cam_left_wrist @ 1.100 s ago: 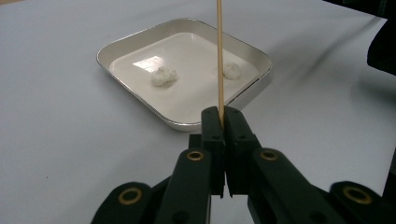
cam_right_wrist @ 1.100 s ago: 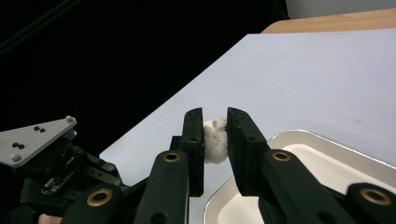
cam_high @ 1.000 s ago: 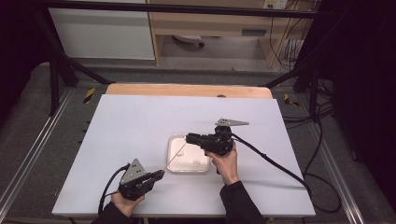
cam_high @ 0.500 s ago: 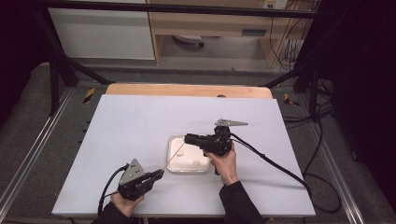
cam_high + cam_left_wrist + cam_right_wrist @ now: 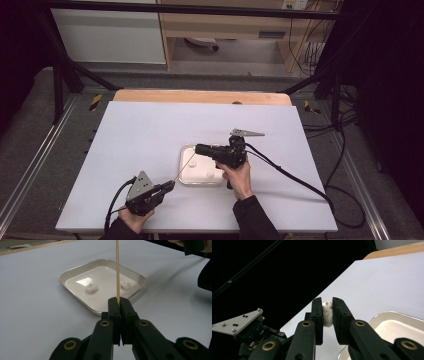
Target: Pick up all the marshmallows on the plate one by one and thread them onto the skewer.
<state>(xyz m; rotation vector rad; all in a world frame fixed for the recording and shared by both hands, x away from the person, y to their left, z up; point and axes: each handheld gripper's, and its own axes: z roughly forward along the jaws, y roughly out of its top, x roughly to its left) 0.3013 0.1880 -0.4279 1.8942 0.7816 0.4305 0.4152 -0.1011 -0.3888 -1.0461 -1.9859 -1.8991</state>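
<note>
Left gripper (image 5: 119,305): clamped on skewer (image 5: 117,270), still bare.
Right gripper (image 5: 327,308): pinching marshmallow (image 5: 327,313) above tray (image 5: 186,151).
Left: two pieces (image 5: 91,288) in tray.

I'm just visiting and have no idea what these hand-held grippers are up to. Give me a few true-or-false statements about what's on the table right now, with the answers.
1. The left hand-held gripper is shut on a thin wooden skewer. True.
2. The right hand-held gripper is empty. False: it pinches a white marshmallow between its jaws.
3. Two white marshmallow pieces lie in the tray. True.
4. The tray is round and black. False: it is a white, roughly square tray with rounded corners.
5. The skewer already has a marshmallow threaded on it. False: the visible length of the skewer is bare.
</note>
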